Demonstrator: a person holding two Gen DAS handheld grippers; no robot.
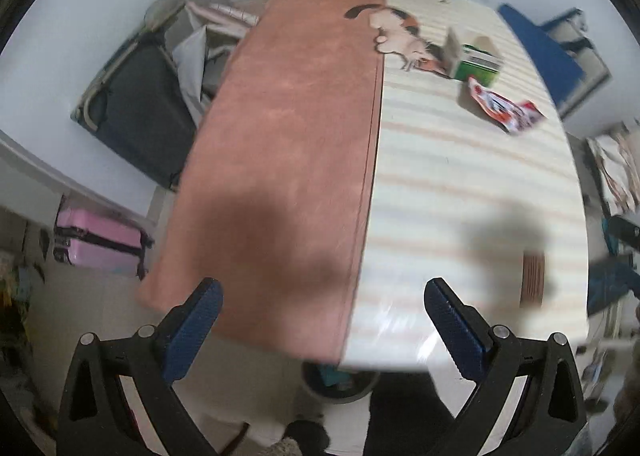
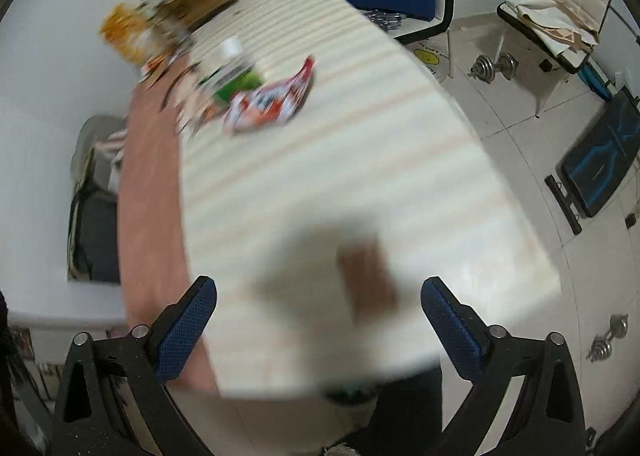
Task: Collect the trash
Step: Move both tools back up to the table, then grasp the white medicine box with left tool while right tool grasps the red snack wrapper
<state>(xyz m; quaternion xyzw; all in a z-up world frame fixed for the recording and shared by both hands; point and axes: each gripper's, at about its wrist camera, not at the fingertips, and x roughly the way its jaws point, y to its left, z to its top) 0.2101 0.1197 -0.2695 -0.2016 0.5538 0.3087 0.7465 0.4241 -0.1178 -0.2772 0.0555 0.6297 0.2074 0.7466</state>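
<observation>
While the left wrist view is smeared at the bottom, the left gripper (image 1: 322, 316) shows both blue pads spread wide with nothing between them, over the near end of the table (image 1: 460, 184). Pink cloth (image 1: 288, 144) covers the table's left half, striped cloth the right. Trash sits upper right of frame: red-and-white wrapper (image 1: 506, 106) lying flat, green carton (image 1: 480, 60) just beyond it, flap open, next to a cat print (image 1: 400, 32). Bin (image 1: 340, 382) pokes out under the table edge, bottom centre

Right wrist view, blurrier: right gripper (image 2: 318, 316) also spread wide, empty, over the striped cloth. Same wrapper (image 2: 272, 102) upper left of centre, well apart from the fingers, with a green-label bottle (image 2: 234, 70) touching or just behind it, can't tell which. Dumbbells (image 2: 494, 68) on the floor, upper right
</observation>
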